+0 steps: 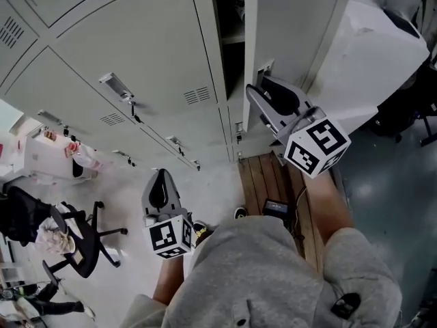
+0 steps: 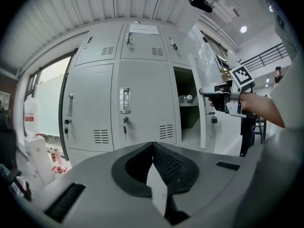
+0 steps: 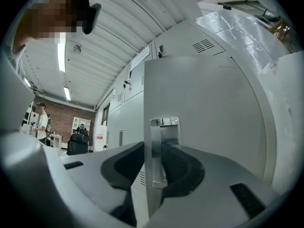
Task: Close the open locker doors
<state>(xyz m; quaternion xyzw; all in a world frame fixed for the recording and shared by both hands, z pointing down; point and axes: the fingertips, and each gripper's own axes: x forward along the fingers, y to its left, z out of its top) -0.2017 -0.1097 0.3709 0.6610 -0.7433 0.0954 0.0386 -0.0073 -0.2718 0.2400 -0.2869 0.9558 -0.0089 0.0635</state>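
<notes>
No legible text, number or brand anywhere.
- Paper sheet (image 2: pixel 143 29) on top-row locker front: print too small to read.
- Red label (image 2: pixel 29 119) on white bottle, far left: blurred.
- Red-and-white notice (image 3: pixel 100 137) beyond locker row: unreadable.
- Left marker cube (image 1: pixel 171 236) and right marker cube (image 1: pixel 317 147): black-and-white square patterns only, no letters or digits.

Pale grey locker door (image 1: pixel 293 39), swung open, metal handle (image 3: pixel 157 151)

Two tongs, left tongs (image 1: pixel 162 175) and right tongs (image 1: pixel 261 91); two marker cubes (image 1: pixel 171 236); one open locker door (image 1: pixel 293 39)
</notes>
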